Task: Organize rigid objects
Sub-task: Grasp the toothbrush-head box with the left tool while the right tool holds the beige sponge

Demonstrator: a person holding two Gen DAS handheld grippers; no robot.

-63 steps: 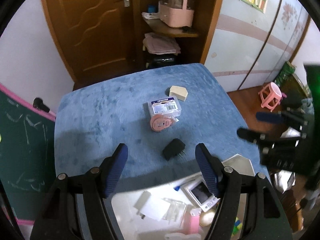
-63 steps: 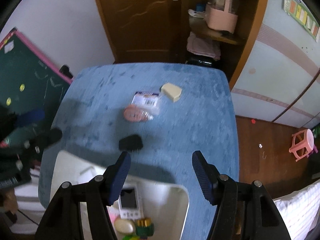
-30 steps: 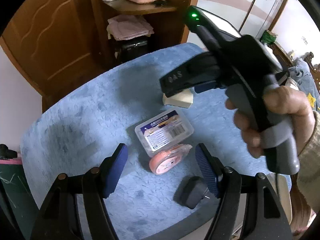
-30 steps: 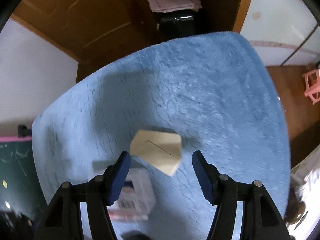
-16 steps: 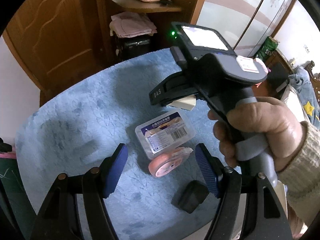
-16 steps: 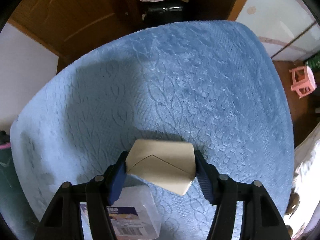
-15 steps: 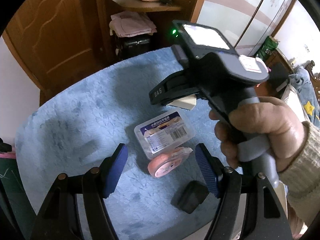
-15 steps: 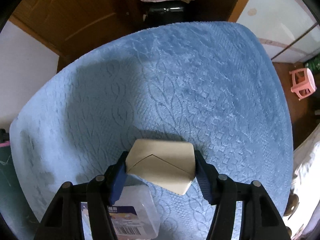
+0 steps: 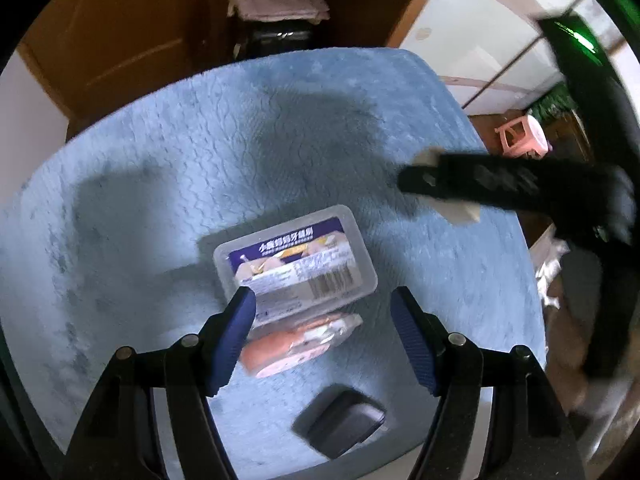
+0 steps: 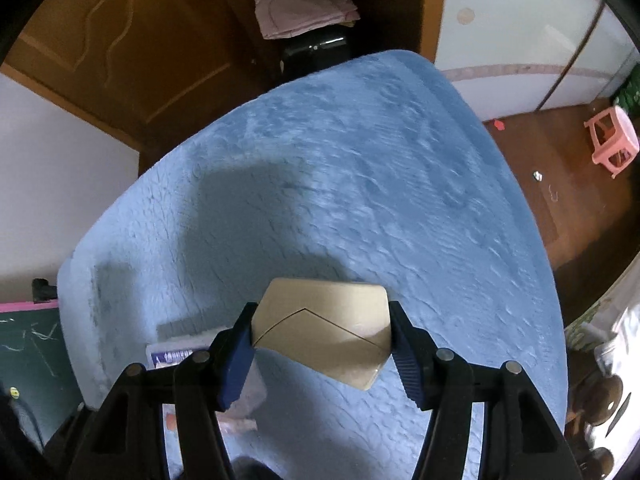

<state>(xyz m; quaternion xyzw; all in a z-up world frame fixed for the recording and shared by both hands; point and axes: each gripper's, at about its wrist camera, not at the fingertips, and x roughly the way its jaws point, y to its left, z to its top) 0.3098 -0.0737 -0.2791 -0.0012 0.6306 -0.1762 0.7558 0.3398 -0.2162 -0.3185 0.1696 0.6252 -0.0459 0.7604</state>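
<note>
A beige faceted box [image 10: 320,332] sits between the blue pads of my right gripper [image 10: 322,344], which is shut on it above the blue plush table [image 10: 360,160]. In the left wrist view that gripper [image 9: 500,188] is a blurred dark bar at the right, with the beige box [image 9: 460,210] showing around it. My left gripper [image 9: 322,332] stands open, low over a clear plastic box [image 9: 296,268] with a purple label and a pink tape roll [image 9: 288,346] lying against it. A black adapter [image 9: 344,424] lies nearer the table's front edge.
A wooden cupboard holding folded pink cloth [image 10: 304,8] and a door stand beyond the table's far edge. A pink stool [image 10: 612,136] is on the wood floor at the right. A green chalkboard [image 10: 28,352] leans at the left. The clear box [image 10: 176,354] lies left of my right gripper.
My left gripper has come down closer to the clear box and tape roll. The right gripper has closed on the beige box and carried it up and to the right.
</note>
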